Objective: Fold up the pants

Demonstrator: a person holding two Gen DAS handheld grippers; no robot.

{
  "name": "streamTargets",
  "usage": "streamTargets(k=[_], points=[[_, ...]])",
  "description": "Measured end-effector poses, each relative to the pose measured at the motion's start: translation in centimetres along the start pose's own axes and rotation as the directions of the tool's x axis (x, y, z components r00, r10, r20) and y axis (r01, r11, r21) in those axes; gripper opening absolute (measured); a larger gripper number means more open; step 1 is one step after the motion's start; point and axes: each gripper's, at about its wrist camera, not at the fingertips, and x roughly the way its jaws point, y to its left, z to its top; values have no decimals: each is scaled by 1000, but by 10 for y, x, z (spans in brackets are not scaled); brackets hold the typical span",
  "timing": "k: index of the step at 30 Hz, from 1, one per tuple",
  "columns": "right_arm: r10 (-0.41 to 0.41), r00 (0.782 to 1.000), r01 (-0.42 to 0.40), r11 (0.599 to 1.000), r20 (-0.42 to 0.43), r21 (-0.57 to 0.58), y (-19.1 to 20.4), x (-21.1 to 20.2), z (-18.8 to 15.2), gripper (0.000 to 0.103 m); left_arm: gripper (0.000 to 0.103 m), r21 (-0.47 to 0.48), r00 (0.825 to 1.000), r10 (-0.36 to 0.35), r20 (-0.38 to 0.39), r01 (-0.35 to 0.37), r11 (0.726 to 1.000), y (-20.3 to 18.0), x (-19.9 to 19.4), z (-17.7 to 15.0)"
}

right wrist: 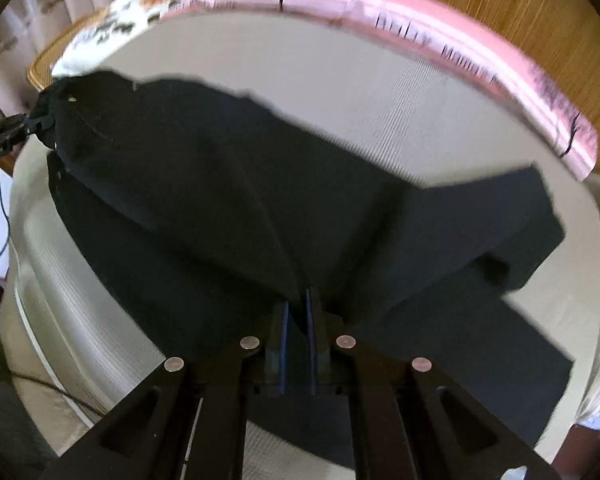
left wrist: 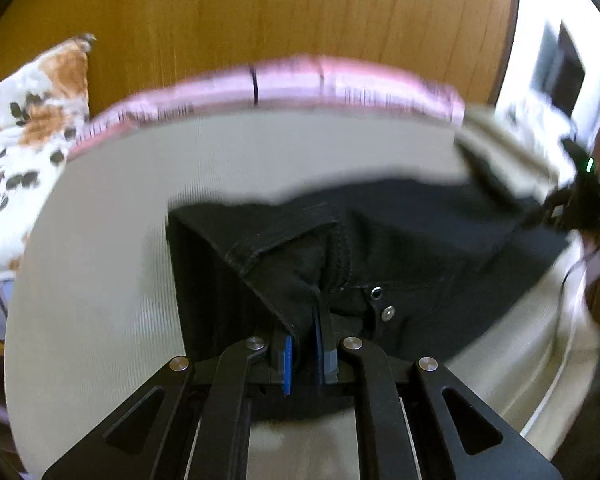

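Your black pants [right wrist: 236, 184] lie across a pale ribbed mattress [right wrist: 380, 92] with a pink edge [left wrist: 300, 80], against a wooden wall [left wrist: 260, 12]. Your left hand-held gripper [left wrist: 305, 344] and right hand-held gripper [right wrist: 298, 320] each pinch their fabric. A floral pillow [left wrist: 28, 128] sits beside.

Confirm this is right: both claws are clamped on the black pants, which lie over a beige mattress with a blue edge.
Wrong on one point: the mattress edge is pink, not blue, as both wrist views show. The rest holds: left claw and right claw are both clamped on the black pants.
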Motion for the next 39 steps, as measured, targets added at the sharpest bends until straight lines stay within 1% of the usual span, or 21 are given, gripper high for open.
streamTargets(k=[1, 2, 5, 8, 9, 11, 13, 15, 17, 18, 19, 20, 22, 23, 26, 28, 29, 31, 35, 37, 39], points=[[-5, 1000, 5, 1000, -21, -8, 4, 10, -4, 6, 9, -2, 999, 5, -43, -5, 1000, -1, 8, -8], [-18, 999, 18, 1000, -28, -19, 8, 16, -7, 6, 10, 4, 998, 19, -58, -19, 1000, -2, 13, -13], [-51, 998, 50, 998, -41, -28, 15, 28, -9, 8, 17, 0, 997, 45, -67, -45, 999, -3, 12, -13], [-49, 998, 49, 999, -40, -1, 13, 30, -9, 11, 32, -22, 993, 59, -100, -61, 998, 0, 7, -11], [-47, 998, 48, 999, -35, 7, 12, 28, -9, 18, 39, -33, 992, 62, -110, -66, 997, 0, 3, -12], [-46, 999, 46, 999, -12, 28, 11, 24, -11, 30, 50, -77, 990, 61, -131, -72, 994, 4, -6, -15], [-31, 999, 30, 998, 14, 54, 11, 18, -13, 38, 50, -144, 987, 61, -146, -82, 986, 7, -16, -21], [-18, 999, 14, 996, 38, 83, 11, 10, -17, 41, 51, -259, 990, 12, -140, -48, 965, 12, -31, -26], [7, 998, -14, 993, 62, 116, 9, 4, -19, 41, 51, -372, 992, -49, -114, 3, 928, 16, -42, -31], [15, 997, -24, 992, 70, 127, 7, 2, -21, 42, 51, -424, 992, -79, -102, 28, 905, 18, -45, -34], [27, 997, -38, 989, 78, 143, 5, 0, -21, 42, 51, -485, 989, -116, -92, 57, 873, 19, -45, -36], [40, 995, -54, 985, 87, 167, 3, -3, -23, 42, 51, -551, 984, -160, -84, 88, 830, 21, -43, -40], [76, 992, -97, 971, 105, 219, -3, -6, -26, 44, 51, -676, 972, -229, -49, 137, 724, 23, -34, -49], [102, 988, -129, 958, 115, 257, -8, -8, -29, 45, 51, -720, 969, -244, -28, 150, 677, 25, -29, -51], [163, 976, -204, 909, 142, 364, -23, -9, -35, 46, 51, -800, 968, -243, 61, 193, 568, 34, -20, -47], [193, 966, -252, 858, 175, 448, -36, -10, -44, 46, 51, -826, 971, -221, 88, 195, 528, 39, -18, -43], [197, 963, -263, 838, 186, 477, -42, -9, -48, 46, 51, -842, 971, -217, 105, 203, 500, 41, -16, -42], [208, 954, -294, 781, 215, 551, -55, -6, -58, 47, 51, -861, 971, -209, 115, 203, 467, 44, -14, -40], [209, 943, -330, 682, 259, 653, -74, 7, -70, 47, 50, -867, 976, -182, 121, 193, 460, 44, -10, -37], [220, 936, -351, 637, 274, 686, -82, 15, -70, 47, 34, -869, 980, -160, 116, 179, 462, 45, -9, -36], [216, 926, -376, 593, 309, 712, -91, 21, -68, 47, 28, -868, 984, -142, 107, 162, 469, 46, -10, -37]])
